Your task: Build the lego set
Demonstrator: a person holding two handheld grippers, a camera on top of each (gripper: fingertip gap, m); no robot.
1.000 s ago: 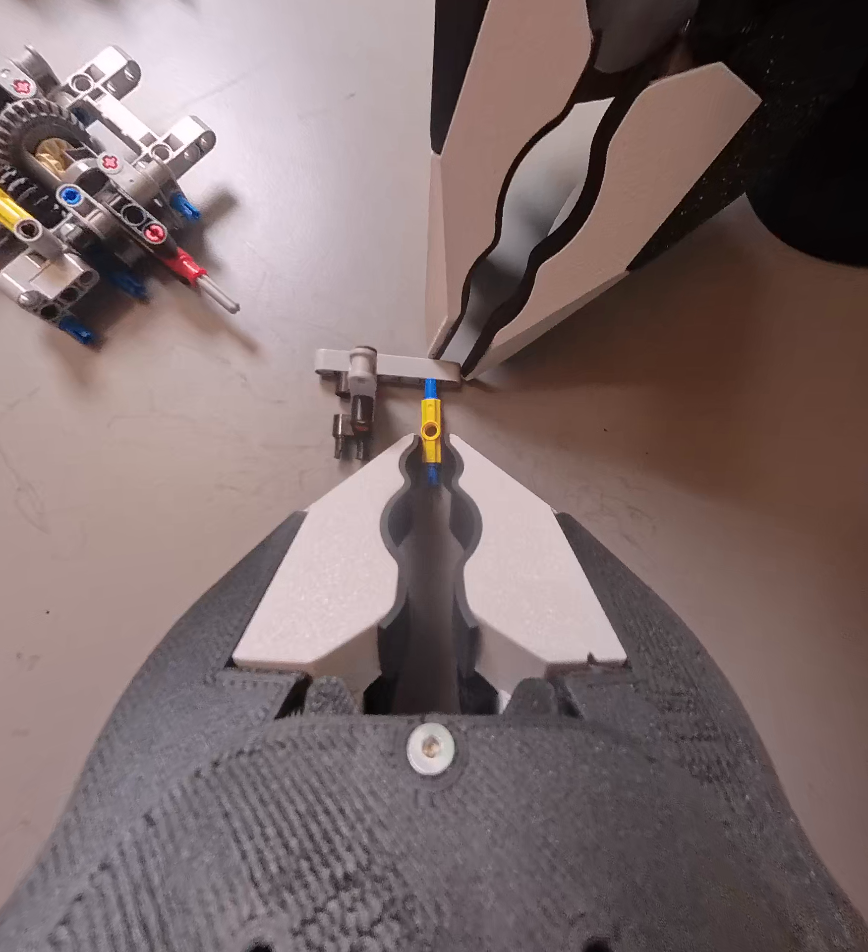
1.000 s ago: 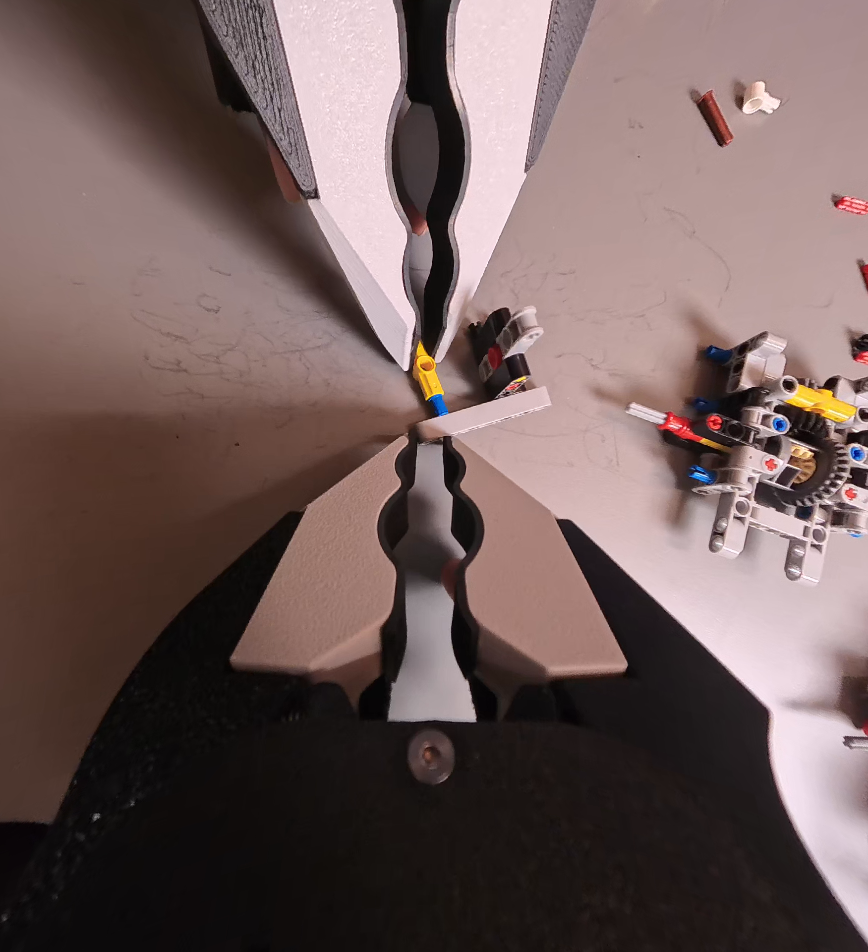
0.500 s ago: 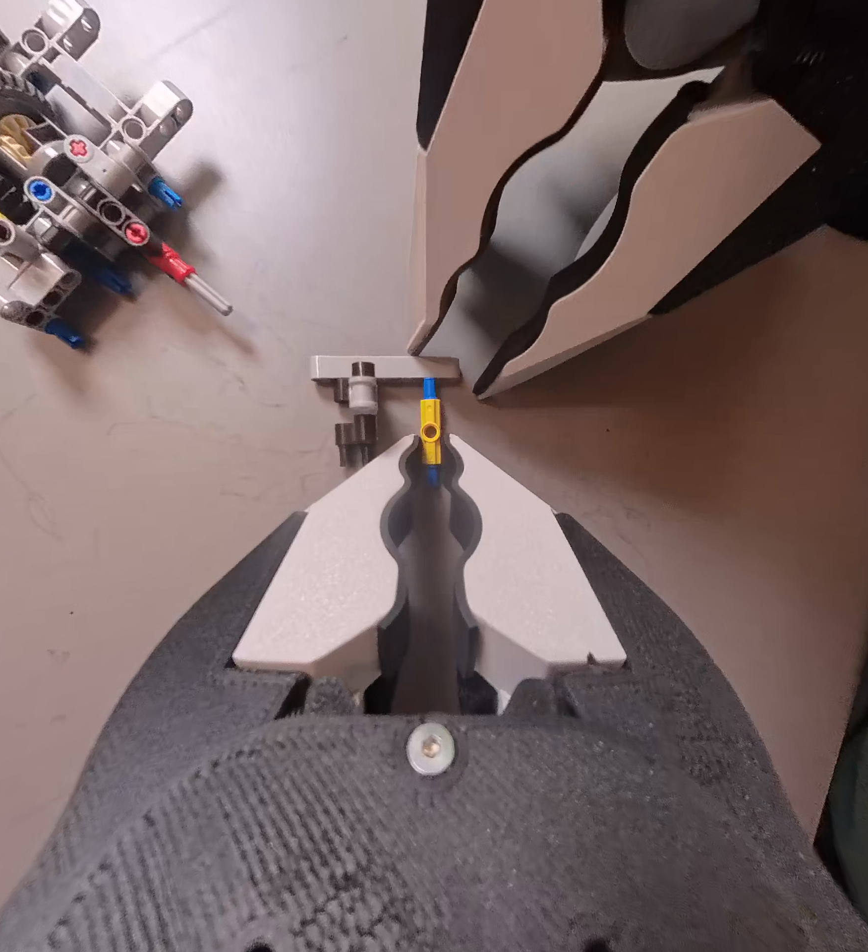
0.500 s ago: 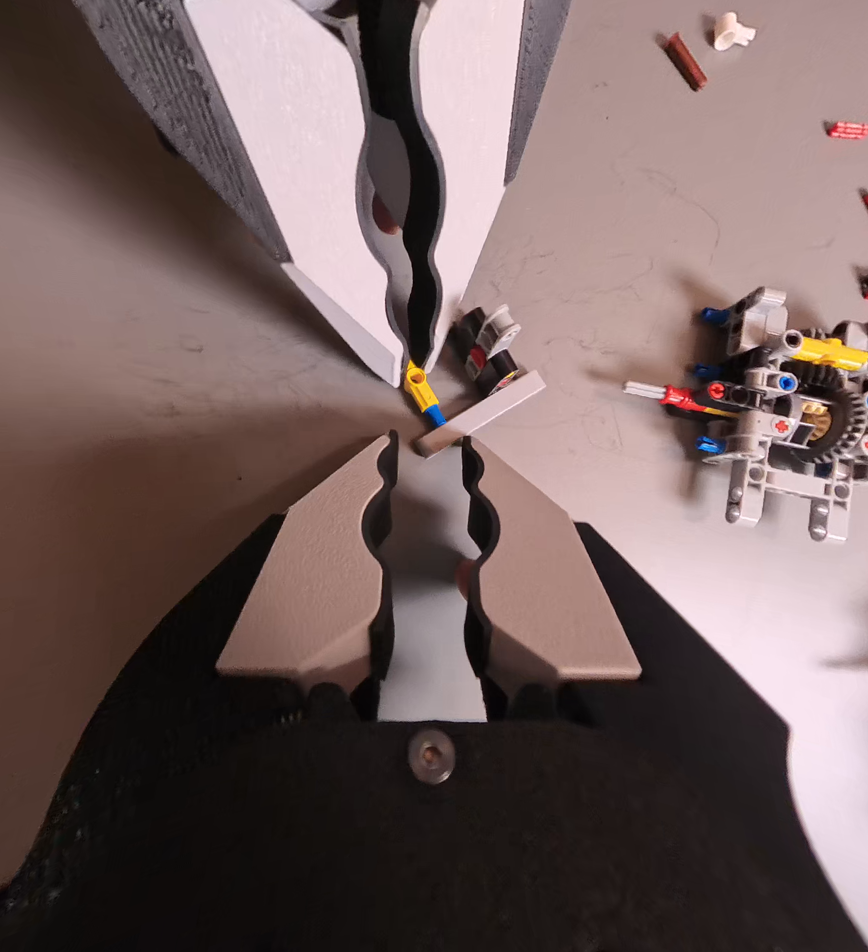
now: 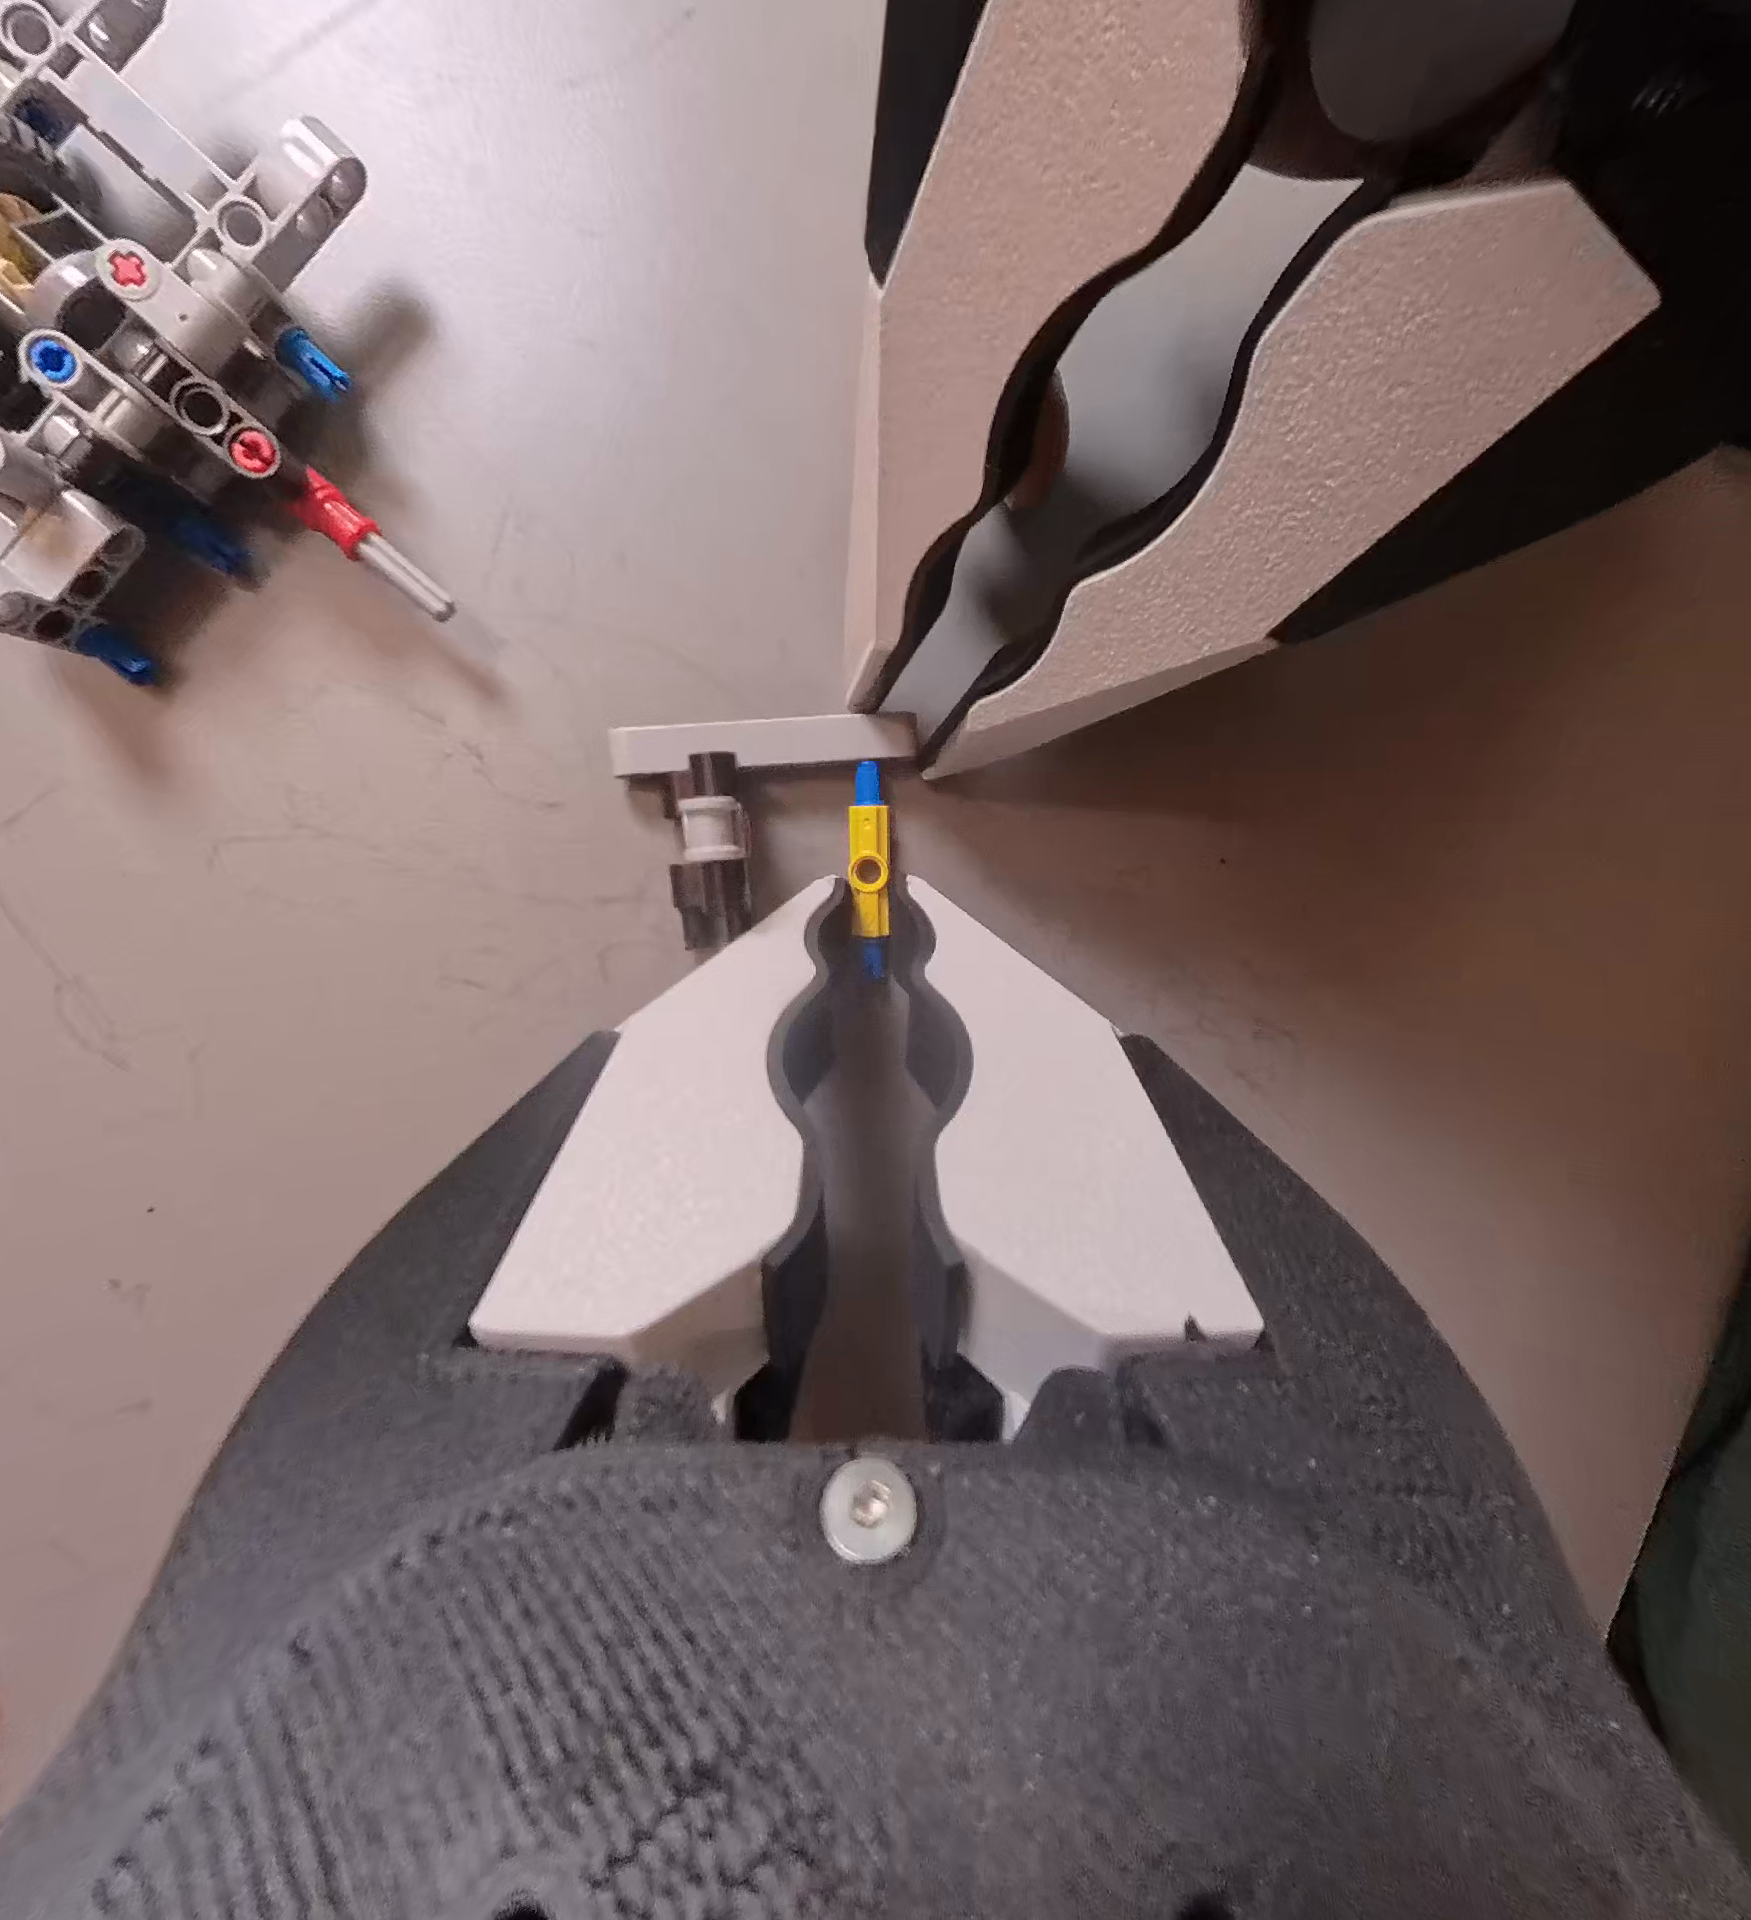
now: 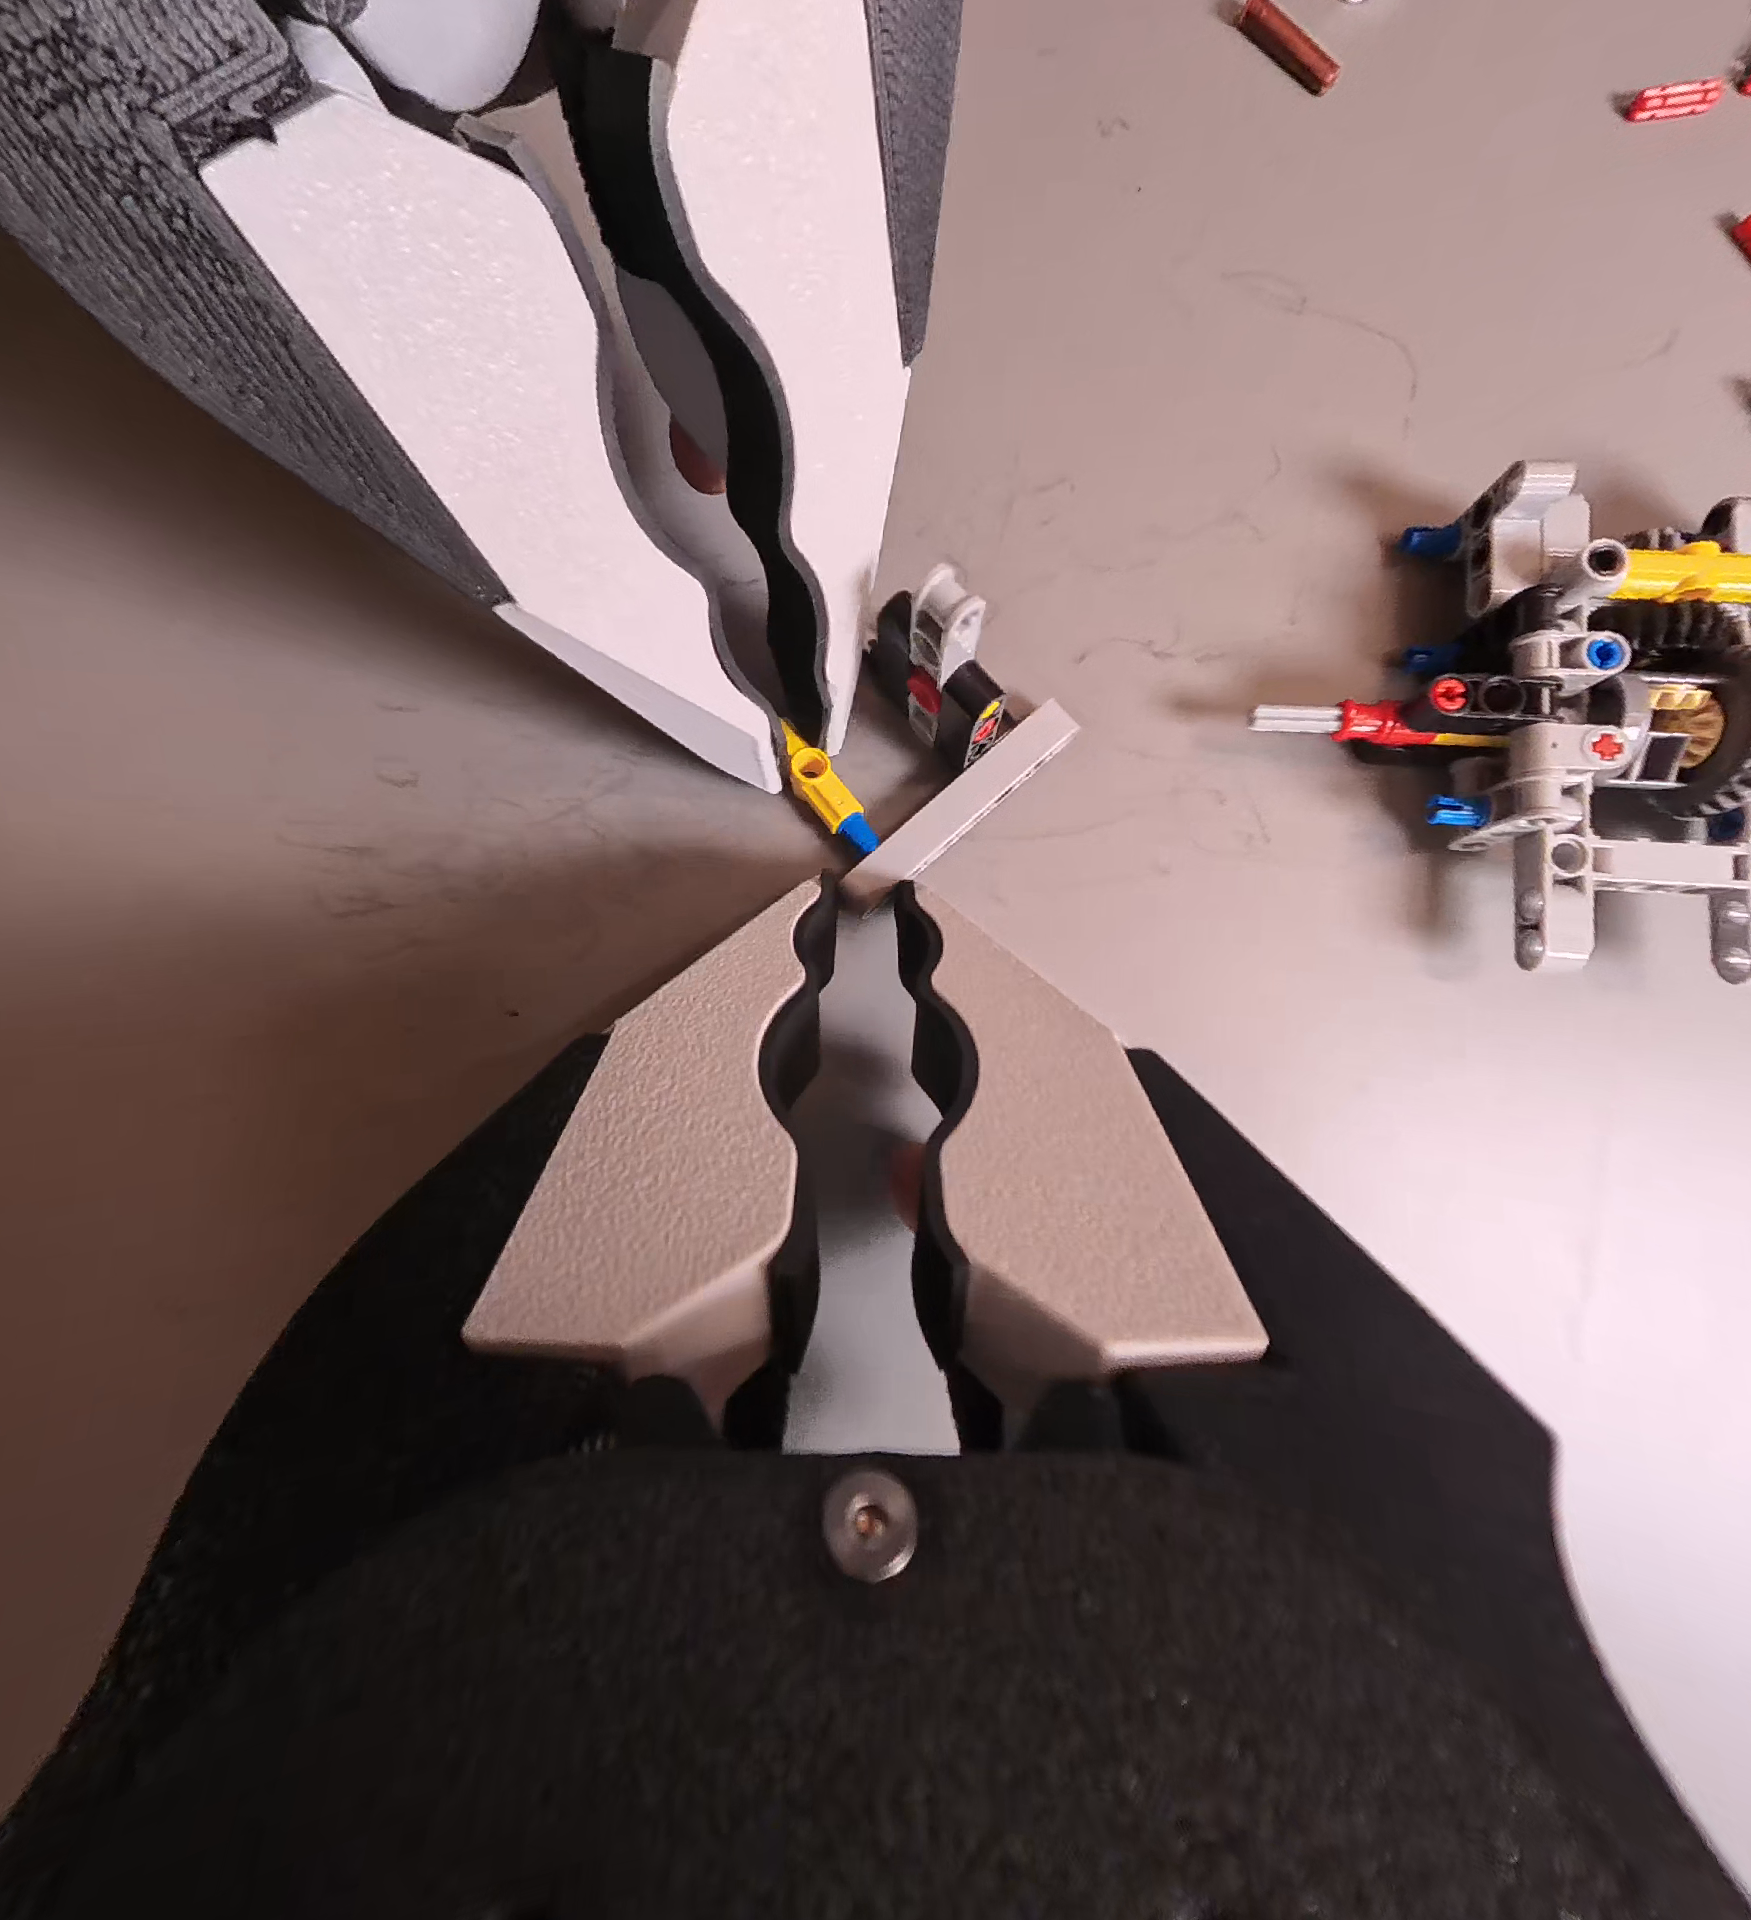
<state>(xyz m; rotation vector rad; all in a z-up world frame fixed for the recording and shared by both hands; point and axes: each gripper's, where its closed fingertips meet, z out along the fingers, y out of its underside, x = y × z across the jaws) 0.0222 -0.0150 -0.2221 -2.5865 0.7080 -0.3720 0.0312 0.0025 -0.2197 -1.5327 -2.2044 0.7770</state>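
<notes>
Left wrist view: left gripper [image 5: 869, 883] pinched a yellow connector [image 5: 868, 868] with blue pin tips, pointing at 12 o'clock toward a grey beam [image 5: 762, 743].

Right wrist view: right gripper [image 6: 863, 885] clamped that beam's near end; a gear assembly [image 6: 1640, 717] lay at 2 o'clock.

Pin [image 5: 868, 868] between beam [image 5: 762, 744] and left gripper [image 5: 871, 883], model [image 5: 112, 343] far left

No readable text, nos. or brand marks anywhere; a small black block [image 6: 985, 727] bore a sticker, too blurred to read.
</notes>
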